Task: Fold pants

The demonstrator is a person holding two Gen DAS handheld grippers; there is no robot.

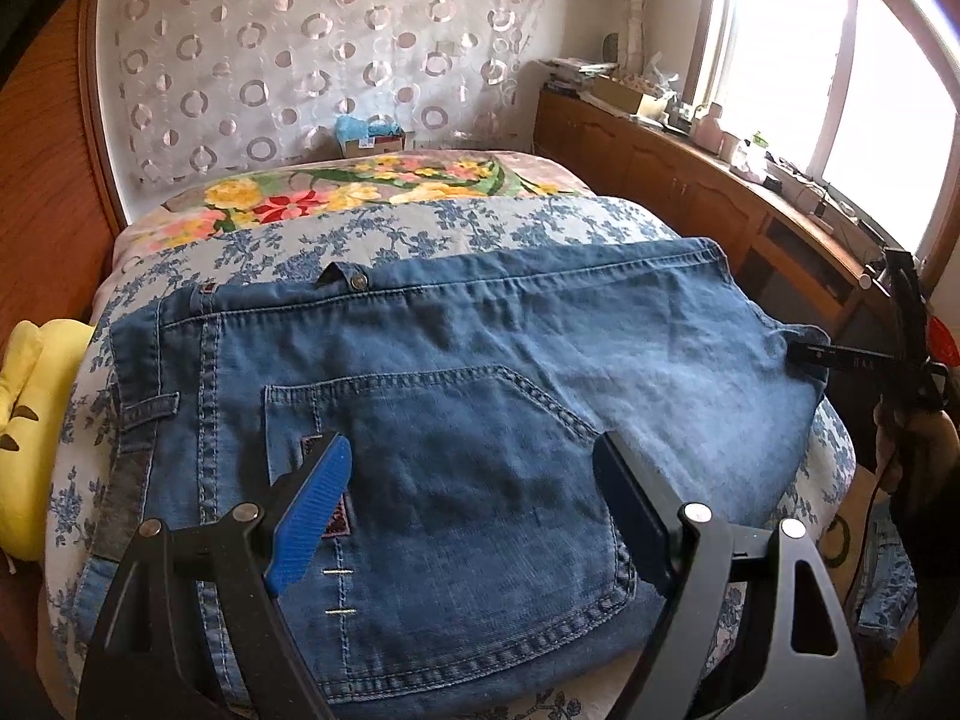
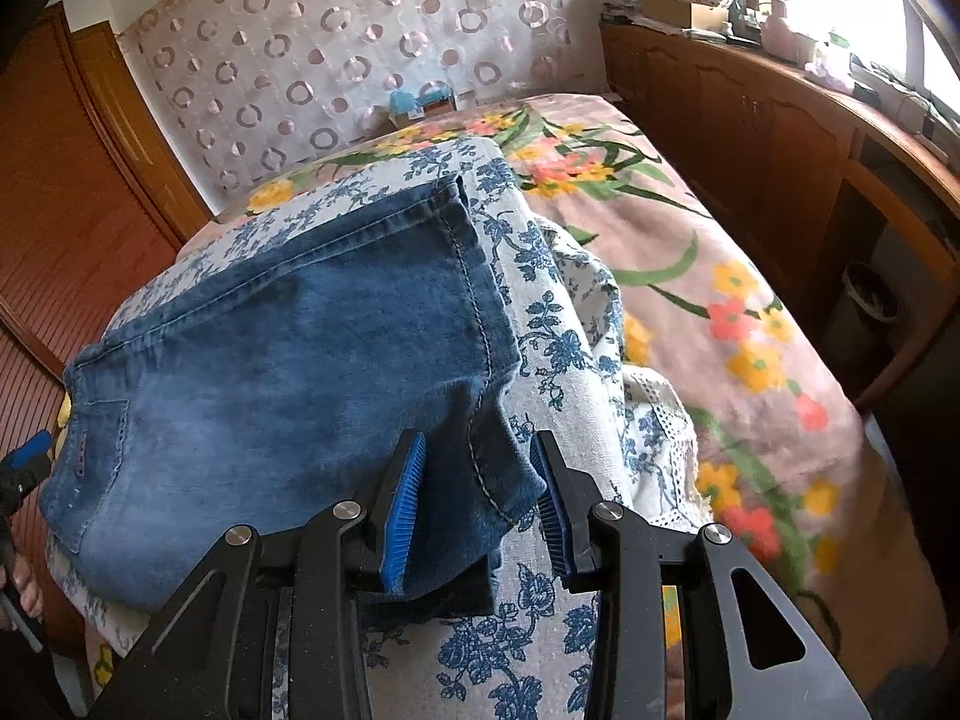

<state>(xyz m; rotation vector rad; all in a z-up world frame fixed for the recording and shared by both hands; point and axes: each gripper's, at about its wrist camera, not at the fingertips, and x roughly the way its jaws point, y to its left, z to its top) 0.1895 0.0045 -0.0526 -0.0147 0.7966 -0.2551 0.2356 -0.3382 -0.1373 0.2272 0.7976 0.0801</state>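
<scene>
The pants (image 1: 456, 420), blue denim and already folded into a thick stack, lie on a blue-flowered cloth (image 1: 420, 228) spread over the bed (image 2: 750, 312).

The left tool (image 1: 474, 468) hangs above the back pocket (image 1: 444, 480) at the waistband end with its jaws spread wide; the denim shows between the fingers (one blue ribbed pad, one dark), but neither pad presses on it, so it holds nothing.

The right tool (image 2: 480, 492) is at the other end, at the near corner of the stack. Its jaws stand partly apart with a bunched fold of denim between them: the left pad lies against the cloth, the right pad touches its seamed edge. In the left wrist view its black finger tip meets the far right edge of the pants, and a hand (image 1: 912, 444) holds it.

A yellow cushion (image 1: 30, 420) sits beside the bed.
</scene>
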